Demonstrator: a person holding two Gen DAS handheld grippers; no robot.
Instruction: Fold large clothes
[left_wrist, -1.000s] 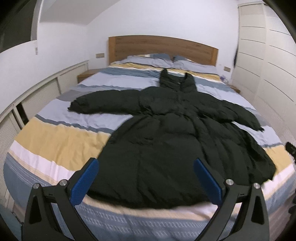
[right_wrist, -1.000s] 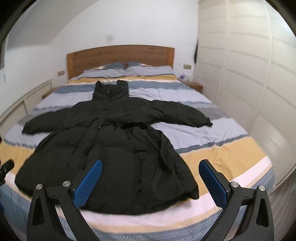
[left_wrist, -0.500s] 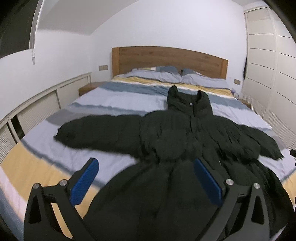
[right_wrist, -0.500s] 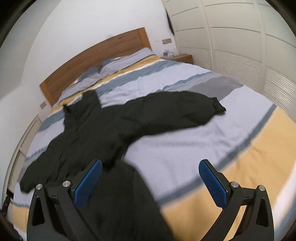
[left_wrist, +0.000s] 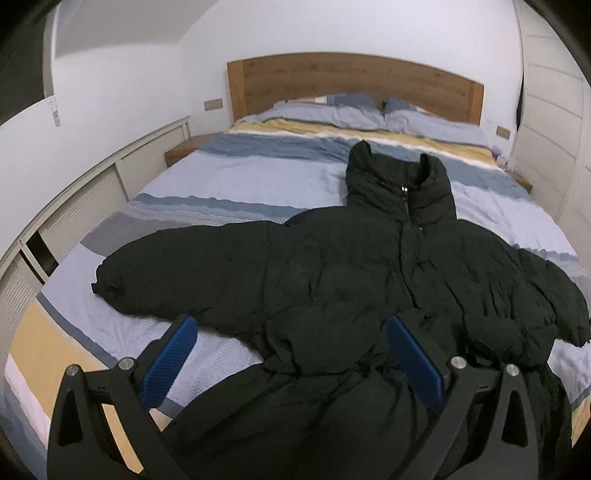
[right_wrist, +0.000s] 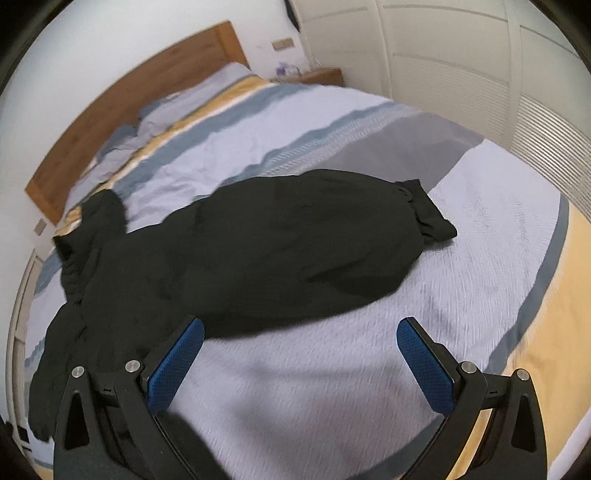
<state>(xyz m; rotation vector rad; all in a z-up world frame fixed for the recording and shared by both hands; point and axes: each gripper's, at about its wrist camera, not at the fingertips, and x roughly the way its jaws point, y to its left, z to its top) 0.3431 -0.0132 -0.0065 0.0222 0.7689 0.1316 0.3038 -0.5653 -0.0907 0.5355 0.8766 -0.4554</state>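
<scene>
A large black puffer coat (left_wrist: 351, 280) lies spread face up on the striped bed (left_wrist: 258, 173), collar toward the headboard, both sleeves out to the sides. My left gripper (left_wrist: 291, 354) is open and empty, hovering over the coat's waist, near its left sleeve (left_wrist: 177, 273). My right gripper (right_wrist: 301, 354) is open and empty above bare bedding, just short of the coat's right sleeve (right_wrist: 314, 243), whose cuff (right_wrist: 428, 214) points toward the wardrobe.
A wooden headboard (left_wrist: 351, 85) and two pillows (left_wrist: 332, 110) are at the far end. White louvred panels (left_wrist: 74, 206) run along the left side. A white wardrobe (right_wrist: 480, 66) stands close on the right, with a nightstand (right_wrist: 321, 75) beside it.
Both grippers have moved forward from the bed's foot over the coat. The left now faces the chest and left sleeve; the right swung out toward the right sleeve. Both stayed open.
</scene>
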